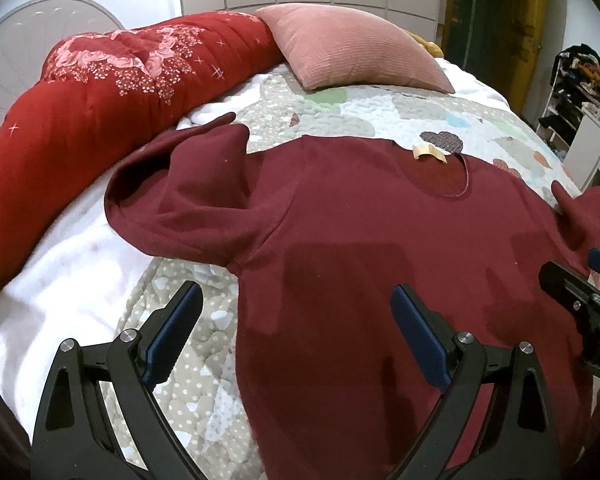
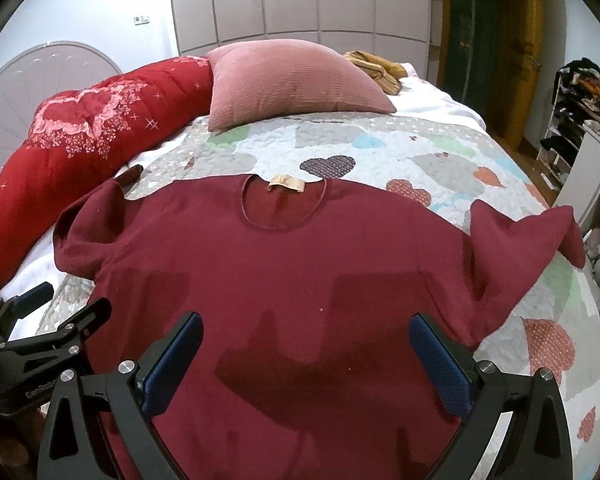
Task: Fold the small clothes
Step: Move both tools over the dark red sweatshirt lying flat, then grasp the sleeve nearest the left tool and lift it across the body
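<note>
Left hand-held gripper point(image 1: 296, 330): released, blue-padded fingers spread wide, holding nothing; it hangs above the left lower edge of the dark red long-sleeved knit top point(image 1: 380, 260), one finger over the quilt, the other over the cloth. Right hand-held gripper point(image 2: 306, 354): likewise released, both fingers over the lower body of the top, empty. The two stand side by side, apart.

The top lies face up and spread on the pale heart-patterned quilted bedspread point(image 2: 420, 152), directly ahead of both grippers, neckline with its tan label point(image 2: 287, 182) at the far end. Its left sleeve is bunched and folded over near the shoulder; the right sleeve is crumpled outward.

Beyond the neckline rests a pink ribbed square cushion point(image 2: 288, 80). Far left lies a rolled red floral quilt point(image 1: 100, 92).
</note>
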Demonstrator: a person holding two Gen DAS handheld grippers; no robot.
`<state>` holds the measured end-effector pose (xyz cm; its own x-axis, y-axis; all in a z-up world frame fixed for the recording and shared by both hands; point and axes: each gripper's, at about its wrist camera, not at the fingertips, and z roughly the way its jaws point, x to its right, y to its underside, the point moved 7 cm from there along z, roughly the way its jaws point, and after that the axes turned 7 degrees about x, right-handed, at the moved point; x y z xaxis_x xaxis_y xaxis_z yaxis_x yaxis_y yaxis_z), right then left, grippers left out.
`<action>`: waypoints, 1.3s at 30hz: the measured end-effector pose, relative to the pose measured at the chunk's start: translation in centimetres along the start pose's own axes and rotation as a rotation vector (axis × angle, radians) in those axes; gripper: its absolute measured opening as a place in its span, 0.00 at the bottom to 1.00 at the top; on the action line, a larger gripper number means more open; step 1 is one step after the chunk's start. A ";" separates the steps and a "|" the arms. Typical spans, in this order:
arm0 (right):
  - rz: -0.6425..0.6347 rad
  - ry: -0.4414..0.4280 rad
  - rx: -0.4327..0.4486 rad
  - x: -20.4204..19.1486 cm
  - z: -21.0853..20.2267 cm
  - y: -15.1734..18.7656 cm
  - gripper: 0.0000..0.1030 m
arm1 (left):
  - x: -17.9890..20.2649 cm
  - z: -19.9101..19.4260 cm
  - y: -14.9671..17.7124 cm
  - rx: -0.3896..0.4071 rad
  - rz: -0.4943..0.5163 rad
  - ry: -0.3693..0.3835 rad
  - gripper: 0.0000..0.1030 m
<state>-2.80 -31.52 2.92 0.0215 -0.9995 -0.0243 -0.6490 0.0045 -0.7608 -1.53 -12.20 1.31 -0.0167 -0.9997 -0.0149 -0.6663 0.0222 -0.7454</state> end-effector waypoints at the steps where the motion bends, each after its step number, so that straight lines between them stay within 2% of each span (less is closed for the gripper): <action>1: 0.001 -0.001 -0.002 -0.1 0.1 0.0 1.00 | 0.0 0.1 0.0 -0.001 0.002 0.000 0.92; 17: -0.002 -0.033 -0.053 -2.1 2.8 0.2 1.00 | -1.4 1.8 0.0 -0.021 -0.011 -0.012 0.92; 39: -0.009 -0.074 -0.068 -4.5 4.8 0.1 1.00 | -4.1 3.1 -1.1 -0.020 -0.036 -0.031 0.93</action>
<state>0.69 -26.90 -0.11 0.0822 -0.9943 -0.0675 -0.6983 -0.0091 -0.7157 1.56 -8.10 0.11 0.0301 -0.9995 -0.0093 -0.6808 -0.0137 -0.7324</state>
